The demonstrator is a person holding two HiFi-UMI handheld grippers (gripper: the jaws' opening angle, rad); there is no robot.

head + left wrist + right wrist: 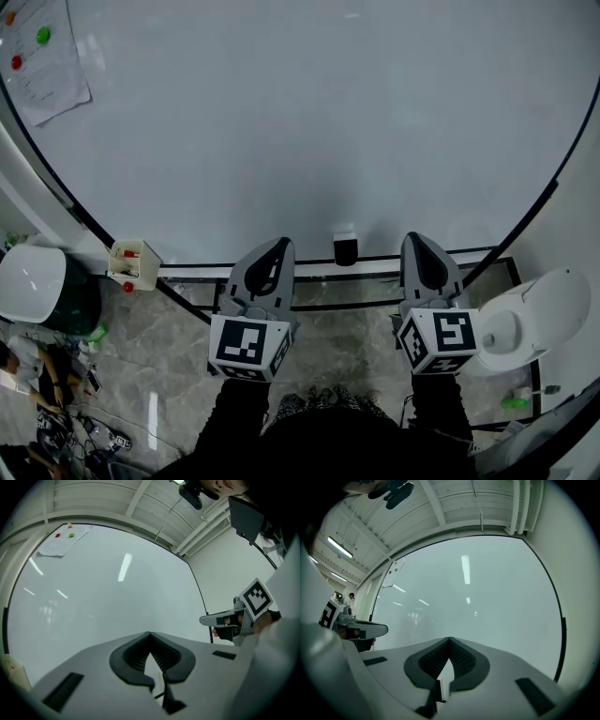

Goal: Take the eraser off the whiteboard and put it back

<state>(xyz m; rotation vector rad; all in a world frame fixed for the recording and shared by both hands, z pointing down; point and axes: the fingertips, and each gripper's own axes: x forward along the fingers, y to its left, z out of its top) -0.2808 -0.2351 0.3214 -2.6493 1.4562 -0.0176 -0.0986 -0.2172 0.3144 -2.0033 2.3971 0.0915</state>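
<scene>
The eraser (345,248), a small block with a white top and a black body, sits on the whiteboard (309,122) just above its bottom ledge. My left gripper (278,246) is to the eraser's left and my right gripper (417,242) to its right, both apart from it and pointing at the board. In the left gripper view the jaw tips (150,633) meet with nothing between them. The right gripper view shows its tips (450,639) likewise together and empty. Neither gripper view shows the eraser.
A sheet of paper (47,56) with coloured magnets hangs at the board's top left. A small marker holder (131,262) sits at the left end of the ledge (187,272). A white-lidded bin (33,281) stands on the floor at left, a white round object (534,319) at right.
</scene>
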